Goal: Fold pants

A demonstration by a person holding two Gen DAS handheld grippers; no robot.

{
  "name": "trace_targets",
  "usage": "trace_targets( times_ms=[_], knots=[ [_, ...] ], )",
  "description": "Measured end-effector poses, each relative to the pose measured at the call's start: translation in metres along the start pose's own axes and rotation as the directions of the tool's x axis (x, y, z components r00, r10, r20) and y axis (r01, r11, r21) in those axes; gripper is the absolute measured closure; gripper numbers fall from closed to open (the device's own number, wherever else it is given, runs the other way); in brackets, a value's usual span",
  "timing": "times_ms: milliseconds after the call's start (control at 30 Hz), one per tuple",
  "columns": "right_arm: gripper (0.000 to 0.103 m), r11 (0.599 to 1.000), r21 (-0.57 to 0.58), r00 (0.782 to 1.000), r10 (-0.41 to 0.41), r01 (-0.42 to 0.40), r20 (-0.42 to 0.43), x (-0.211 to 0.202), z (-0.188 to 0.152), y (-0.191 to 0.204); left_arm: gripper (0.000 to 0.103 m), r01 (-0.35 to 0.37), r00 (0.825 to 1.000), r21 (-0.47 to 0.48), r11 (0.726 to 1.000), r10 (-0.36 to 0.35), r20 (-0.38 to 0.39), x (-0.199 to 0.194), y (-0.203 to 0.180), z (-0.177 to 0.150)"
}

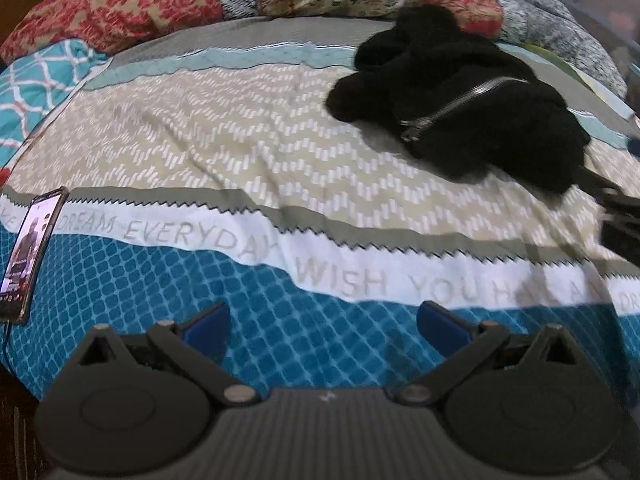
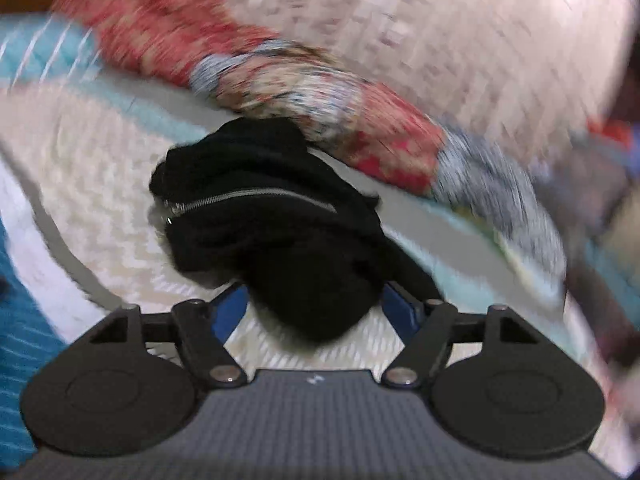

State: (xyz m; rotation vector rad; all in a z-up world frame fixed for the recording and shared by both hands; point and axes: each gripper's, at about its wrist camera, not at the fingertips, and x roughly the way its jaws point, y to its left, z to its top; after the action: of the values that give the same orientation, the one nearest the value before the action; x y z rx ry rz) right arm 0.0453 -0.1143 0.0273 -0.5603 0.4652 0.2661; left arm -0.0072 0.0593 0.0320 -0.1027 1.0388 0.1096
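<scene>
On the bed's patterned cover point(image 1: 224, 152), a crumpled heap of black fleece pants point(image 1: 460, 96) with a silver zipper point(image 1: 452, 108) lies near the rolled red floral quilt point(image 1: 132, 4) at the far edge. At the left edge a lit smartphone point(image 1: 30, 248) rests on the cover. Over the blue diamond band, well apart from the pants, the left gripper point(image 1: 322, 326) has its jaws wide apart and empty. The right gripper point(image 2: 316, 308) straddles the near end of the pants, jaws apart; whether the blue pads point(image 2: 232, 312) press the cloth cannot be told.
</scene>
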Motion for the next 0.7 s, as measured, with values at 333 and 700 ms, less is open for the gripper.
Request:
trace_targets(
  times_ms=[333,700],
  knots=[
    [0.076,0.899,-0.431,0.997,0.082,-0.079,-0.01,0.087,0.039,0.027,0.0,-0.035,0.999,-0.017,0.999,0.035,-0.023,0.014,0.013,0.011],
    [0.087,0.659,0.753,0.998,0.051,-0.01,-0.032,0.071,0.031,-0.256,0.0,0.13,0.99,0.054,0.99,-0.132,0.038,0.046,-0.057,0.084]
  ],
)
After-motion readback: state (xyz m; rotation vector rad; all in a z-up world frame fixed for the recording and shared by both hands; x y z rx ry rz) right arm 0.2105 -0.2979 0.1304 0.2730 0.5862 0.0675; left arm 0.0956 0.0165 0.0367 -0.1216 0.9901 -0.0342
